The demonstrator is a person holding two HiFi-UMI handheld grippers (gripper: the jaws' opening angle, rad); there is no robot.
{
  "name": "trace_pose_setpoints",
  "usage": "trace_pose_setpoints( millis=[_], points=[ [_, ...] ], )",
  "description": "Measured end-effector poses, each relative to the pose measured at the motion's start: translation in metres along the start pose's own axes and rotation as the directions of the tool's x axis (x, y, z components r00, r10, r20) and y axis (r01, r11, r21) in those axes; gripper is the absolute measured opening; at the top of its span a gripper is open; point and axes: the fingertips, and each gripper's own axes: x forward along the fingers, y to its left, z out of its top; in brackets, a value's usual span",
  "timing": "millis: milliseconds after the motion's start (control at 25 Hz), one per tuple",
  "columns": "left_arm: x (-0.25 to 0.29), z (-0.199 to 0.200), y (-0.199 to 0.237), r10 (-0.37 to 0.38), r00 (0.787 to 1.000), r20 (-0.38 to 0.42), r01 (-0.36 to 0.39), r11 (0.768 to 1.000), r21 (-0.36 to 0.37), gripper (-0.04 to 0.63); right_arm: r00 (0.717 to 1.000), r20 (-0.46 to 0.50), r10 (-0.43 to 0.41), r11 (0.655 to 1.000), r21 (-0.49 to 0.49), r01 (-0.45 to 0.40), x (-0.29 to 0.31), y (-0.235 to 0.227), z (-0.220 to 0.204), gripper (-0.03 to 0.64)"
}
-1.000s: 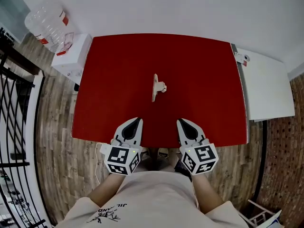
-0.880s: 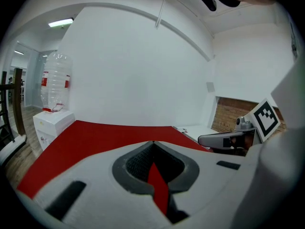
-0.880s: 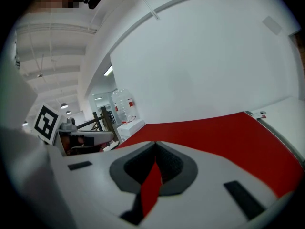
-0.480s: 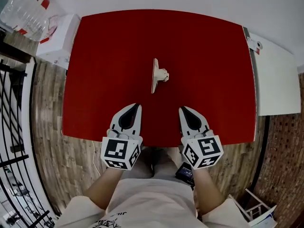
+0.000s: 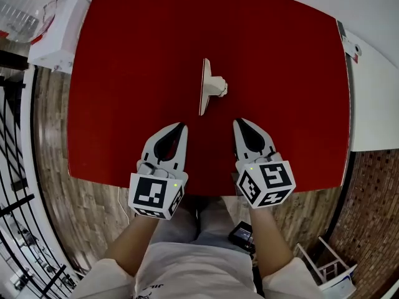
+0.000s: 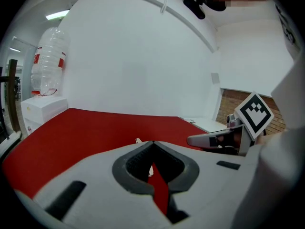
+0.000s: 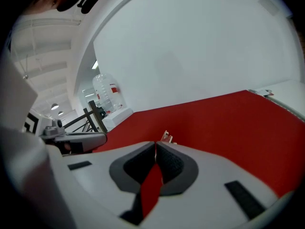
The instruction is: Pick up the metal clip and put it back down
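- Big red rectangular table top (image 5: 124, 73) fills most of the head view, with wood-plank floor (image 5: 56, 142) showing around its 9 o'clock and 6 o'clock edges.
- The pale metal clip (image 5: 211, 87) sits on the red surface roughly in the middle. Its long flat side runs 12 to 6 and the stubby handle part pokes out toward 3 o'clock. Nothing is touching it.
- The left white gripper with the black-and-white marker cube (image 5: 181, 127) hovers over the near edge of the table at about 7 o'clock from the clip, its tips pointing to 12. Its own camera shows the jaws (image 6: 152, 142) pressed together at the tips with nothing pinched, just red table visible through the gap behind them. A sliver of the clip (image 6: 138, 140) peeks over the top.
- The right white gripper with its own marker cube (image 5: 237, 123) is at about 5 o'clock from the clip, near it but clearly apart. Its jaws (image 7: 156, 143) are also squeezed together and empty, with the clip (image 7: 167, 137) sitting just past the tips at about 1 o'clock.
- The two grippers sit side by side, well apart from each other, with the clip ahead of the space between them.
- Off the table's 10 o'clock corner there's a clear plastic water bottle (image 5: 19, 14) on a white box (image 5: 59, 39), and a white tabletop (image 5: 374, 104) butts up against the 3 o'clock edge.
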Motion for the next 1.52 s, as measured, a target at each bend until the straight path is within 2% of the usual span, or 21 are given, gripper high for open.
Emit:
trace_pose_setpoints(
  millis=[160,280,640,1160,1400,1520],
  points=[
    [0.012,-0.013,0.011,0.001,1.0,-0.003,-0.001,1.0,-0.01,0.006,1.0,-0.003,-0.02,1.0,-0.003,0.02,0.03,-0.008,-0.011,0.01],
    [0.022,-0.019,0.013,-0.001,1.0,-0.003,0.0,1.0,-0.013,0.006,0.999,-0.024,-0.021,0.999,0.029,0.022,0.049,-0.016,-0.018,0.073],
    [0.029,-0.033,0.028,0.019,1.0,-0.016,-0.019,0.999,-0.033,0.006,0.997,-0.074,-0.016,0.996,0.086,0.022,0.1,-0.031,-0.026,0.117],
    [0.036,-0.052,0.039,0.041,0.998,-0.055,-0.044,0.998,-0.053,0.006,0.992,-0.116,0.047,0.986,0.164,-0.027,0.138,-0.036,-0.028,0.114],
    [0.035,-0.054,0.044,0.048,0.997,-0.06,-0.051,0.997,-0.058,0.006,0.993,-0.072,0.096,0.971,0.227,-0.077,0.139,-0.029,-0.019,0.048],
    [0.034,-0.052,0.047,0.053,0.997,-0.057,-0.056,0.997,-0.06,0.006,0.993,-0.055,0.107,0.972,0.217,-0.092,0.14,-0.022,-0.013,0.025]
  ],
)
